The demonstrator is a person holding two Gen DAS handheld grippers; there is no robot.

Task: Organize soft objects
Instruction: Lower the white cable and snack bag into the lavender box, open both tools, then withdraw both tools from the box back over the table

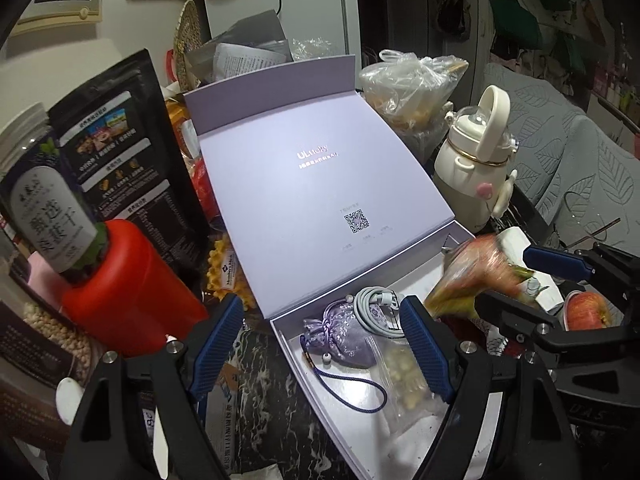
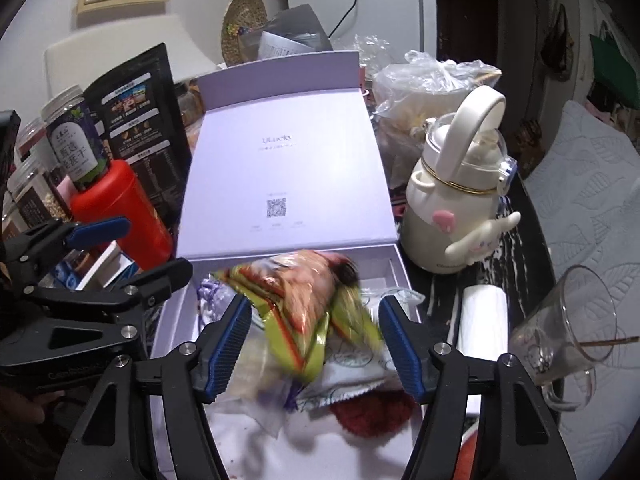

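A lavender gift box (image 1: 280, 326) lies open on the dark marble table, lid propped up behind it. In it lie a purple satin pouch (image 1: 344, 340), a coiled grey cable (image 1: 374, 308) and a clear zip bag of pale beads (image 1: 406, 372). My left gripper (image 1: 324, 352) is open over the box's near left corner, empty. My right gripper (image 2: 316, 344) is open; a blurred yellow-and-red snack packet (image 2: 308, 308) hangs between its fingers over the box, whether touching them I cannot tell. The packet (image 1: 476, 276) and right gripper (image 1: 516, 284) show at the right of the left wrist view. A white sachet (image 2: 352, 376) and red fuzzy item (image 2: 372, 412) lie below.
A red bottle (image 1: 132, 292) with a jar on top, a black pouch (image 1: 116, 152) and more jars crowd the left. A cream kettle-shaped bottle (image 2: 456, 204), plastic bags (image 2: 424, 84), a white roll (image 2: 482, 320) and a glass mug (image 2: 560, 332) stand on the right. An apple (image 1: 586, 312) sits far right.
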